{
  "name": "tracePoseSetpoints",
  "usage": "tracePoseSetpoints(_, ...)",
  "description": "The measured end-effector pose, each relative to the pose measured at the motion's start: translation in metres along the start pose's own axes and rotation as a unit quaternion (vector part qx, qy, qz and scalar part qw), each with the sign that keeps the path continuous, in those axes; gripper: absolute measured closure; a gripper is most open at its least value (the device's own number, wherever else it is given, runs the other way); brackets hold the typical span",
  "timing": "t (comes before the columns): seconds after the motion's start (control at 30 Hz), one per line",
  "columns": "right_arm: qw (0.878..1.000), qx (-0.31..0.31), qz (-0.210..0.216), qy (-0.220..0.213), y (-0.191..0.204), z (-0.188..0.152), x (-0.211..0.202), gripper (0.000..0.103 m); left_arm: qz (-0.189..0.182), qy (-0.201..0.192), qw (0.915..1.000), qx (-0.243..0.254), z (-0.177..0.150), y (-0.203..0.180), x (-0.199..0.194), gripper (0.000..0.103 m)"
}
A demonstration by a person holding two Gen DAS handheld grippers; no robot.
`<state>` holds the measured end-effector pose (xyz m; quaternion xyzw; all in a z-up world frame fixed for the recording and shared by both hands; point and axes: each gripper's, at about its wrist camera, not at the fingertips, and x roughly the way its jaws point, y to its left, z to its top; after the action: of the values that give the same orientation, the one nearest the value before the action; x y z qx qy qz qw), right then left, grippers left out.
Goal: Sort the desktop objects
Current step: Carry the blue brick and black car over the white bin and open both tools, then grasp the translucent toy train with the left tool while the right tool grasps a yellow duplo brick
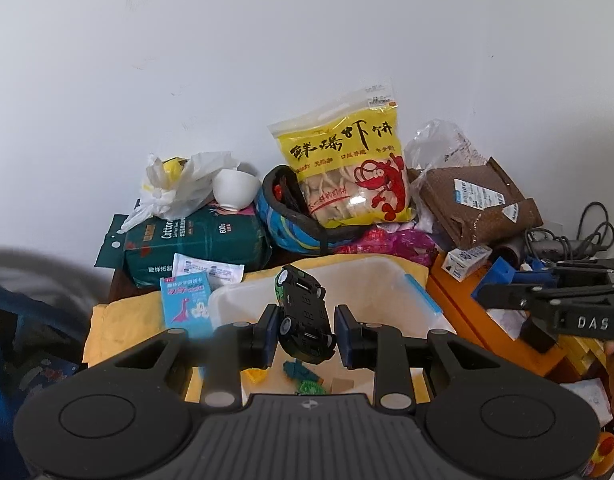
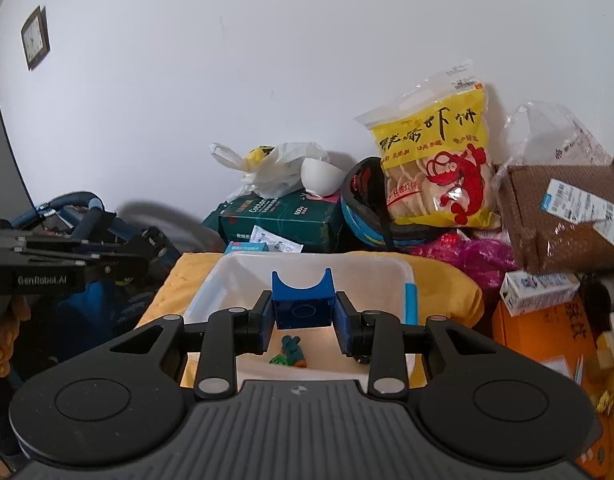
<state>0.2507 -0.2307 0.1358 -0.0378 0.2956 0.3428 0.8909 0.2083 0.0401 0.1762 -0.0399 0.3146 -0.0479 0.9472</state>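
My left gripper (image 1: pixel 305 330) is over the white plastic bin (image 1: pixel 387 276), with a green and black toy car (image 1: pixel 305 314) between its pads, belly toward the camera. The left pad touches the car; a narrow gap shows at the right pad. My right gripper (image 2: pixel 303 316) is shut on a blue block (image 2: pixel 302 300) with a curved notch on top, held above the same bin (image 2: pixel 387 270). Small toys lie on the bin floor, among them a teal and green figure (image 2: pixel 291 354) and a yellow piece (image 1: pixel 255 376).
The bin sits on a yellow cloth (image 1: pixel 123 320). Behind it stand a green cotton-tissue pack (image 1: pixel 195 240), a white bowl (image 1: pixel 235 190), a helmet (image 1: pixel 291 216), a yellow shrimp-cracker bag (image 1: pixel 347 168) and a brown parcel (image 1: pixel 479 200). An orange box (image 2: pixel 547 336) lies at right.
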Motion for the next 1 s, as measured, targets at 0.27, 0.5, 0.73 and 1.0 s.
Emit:
tracePoseSetpoints(0.27, 0.999, 0.011, -0.013, 0.043, -0.005, 0.014, 0.040, 0.068, 0.003, 0.037, 0.9993, 0.004, 0.015, 0.001, 0.037, 0.070)
tracePoseSetpoints(0.5, 0.997, 0.018, -0.036, 0.059, -0.009, 0.017, 0.072, 0.037, 0.062, 0.038, 0.9974, -0.002, 0.012, 0.002, 0.061, 0.031)
tracePoseSetpoints(0.73, 0.998, 0.027, -0.025, 0.058, -0.010, -0.004, 0.069, 0.039, 0.054, 0.037, 0.9978, 0.009, -0.020, 0.015, 0.051, 0.031)
tracePoseSetpoints(1.0, 0.998, -0.009, 0.005, 0.061, 0.022, -0.092, 0.028, 0.039, 0.041, 0.036, 0.9984, 0.016, -0.107, 0.011, 0.006, 0.031)
